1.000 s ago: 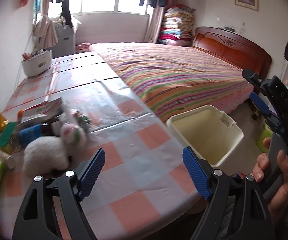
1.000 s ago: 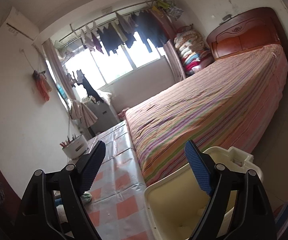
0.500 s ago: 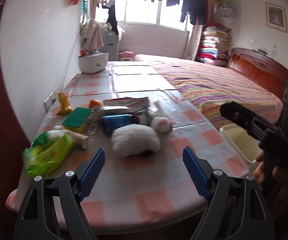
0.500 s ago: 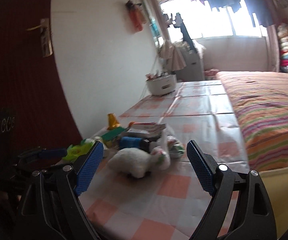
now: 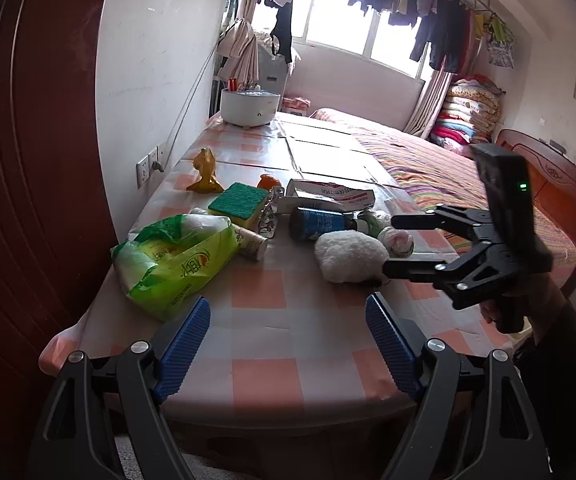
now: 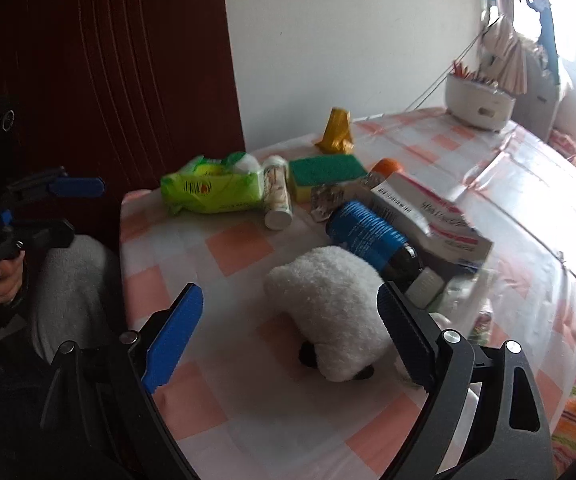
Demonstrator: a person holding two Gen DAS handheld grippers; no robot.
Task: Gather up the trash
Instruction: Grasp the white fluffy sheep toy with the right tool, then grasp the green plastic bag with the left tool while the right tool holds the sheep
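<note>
Now I am facing the table (image 5: 272,320) instead of the bed and bin; both tongs, left (image 5: 288,344) and right (image 6: 288,336), are gaping empty, the right hovering beside the white plush (image 6: 327,300) amid the trash.

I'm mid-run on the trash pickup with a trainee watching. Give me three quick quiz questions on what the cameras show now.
1. True or false: the right claw is shut on the white plush toy.
2. Which lies nearest the dark red door: A) green plastic bag, B) blue-labelled bottle, C) white pot?
3. Fill in: the green sponge lies on the checked ____.

Key: 1 false, both claws, left claw too, are open and empty; 2 A; 3 tablecloth.
</note>
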